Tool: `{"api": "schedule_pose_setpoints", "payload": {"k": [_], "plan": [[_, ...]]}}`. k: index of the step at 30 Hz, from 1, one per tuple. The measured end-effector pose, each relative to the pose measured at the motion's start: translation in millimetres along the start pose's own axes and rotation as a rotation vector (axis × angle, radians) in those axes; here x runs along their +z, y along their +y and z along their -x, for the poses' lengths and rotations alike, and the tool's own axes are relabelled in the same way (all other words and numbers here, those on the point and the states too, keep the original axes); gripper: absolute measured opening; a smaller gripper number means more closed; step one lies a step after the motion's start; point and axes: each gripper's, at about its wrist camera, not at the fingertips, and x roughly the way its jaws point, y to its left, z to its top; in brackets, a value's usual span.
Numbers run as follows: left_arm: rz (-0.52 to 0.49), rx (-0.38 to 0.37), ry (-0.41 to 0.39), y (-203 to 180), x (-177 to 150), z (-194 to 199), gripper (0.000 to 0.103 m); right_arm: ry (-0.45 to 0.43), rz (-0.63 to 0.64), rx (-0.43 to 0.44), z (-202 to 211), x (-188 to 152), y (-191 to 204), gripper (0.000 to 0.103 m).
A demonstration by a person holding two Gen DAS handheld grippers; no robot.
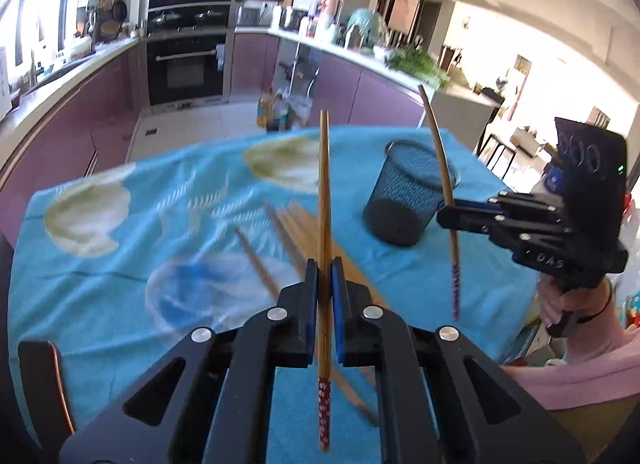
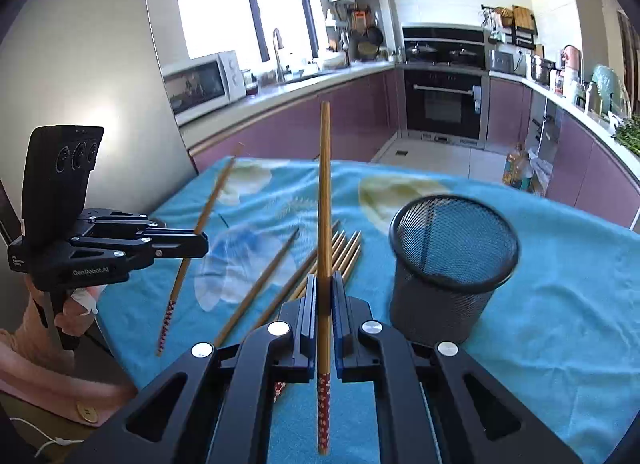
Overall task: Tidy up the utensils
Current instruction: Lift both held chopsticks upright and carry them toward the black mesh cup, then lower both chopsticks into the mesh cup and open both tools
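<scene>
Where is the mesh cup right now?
The black mesh cup stands upright on the blue cloth, right of the loose chopsticks in the right wrist view.

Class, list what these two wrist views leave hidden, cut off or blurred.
- Holder inside: right wrist view, dark mesh wall and low angle hide the bottom.
- Loose chopsticks: left wrist view, blurred; near ends behind left gripper; count unclear.
- Right gripper: right wrist view, covers the pile's near ends.
- Person's hand: left wrist view, cut by the edge.

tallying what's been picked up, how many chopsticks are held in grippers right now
2: one chopstick clamped upright in the left gripper, another chopstick in the right gripper. The remaining chopsticks lie on the blue cloth, none in the mesh cup.
</scene>
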Motion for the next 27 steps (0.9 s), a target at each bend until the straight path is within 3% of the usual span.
{"api": "schedule_pose_setpoints", "payload": {"k": [7,13,20,27], "plan": [[-0.007,-0.068,-0.147,-16,39,38,0.007,-0.117,-0.001,0.003,31,21,-8,0.006],[-0.004,-0.131,-0.244,-32,78,41,0.007,-0.198,-0.01,-0.017,47,44,-22,0.006],[-0.032,-0.177,-0.287,-64,124,18,0.007,-0.278,-0.024,-0.062,54,71,-44,0.006],[-0.053,-0.16,-0.258,-89,147,-22,0.007,-0.263,-0.051,-0.109,30,79,-68,0.006]]}}
